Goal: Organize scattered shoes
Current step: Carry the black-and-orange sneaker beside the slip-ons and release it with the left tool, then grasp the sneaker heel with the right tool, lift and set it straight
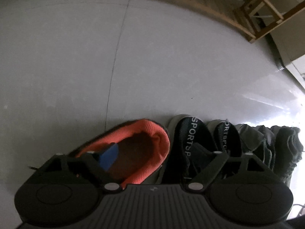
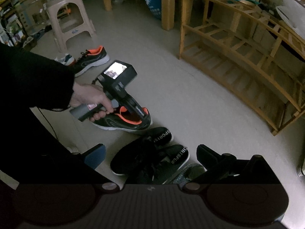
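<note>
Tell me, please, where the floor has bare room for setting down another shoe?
Bare floor lies between the wooden rack and the shoe row, and beyond the orange-lined sneaker. It is crowded where the SPORT shoes touch, and around the second orange sneaker by the stool.

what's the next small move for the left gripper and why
Probably pull the left gripper straight back out of the orange-lined shoe. The shoe sits on the floor beside the black sport shoes, in line with them, and the jaws look open, one finger inside the collar. Its mate lies apart by the stool.

Row of shoes [image 2: 144, 152] on floor [image 2: 171, 87], rack [image 2: 238, 57] behind, stool [image 2: 70, 21] far left
</note>
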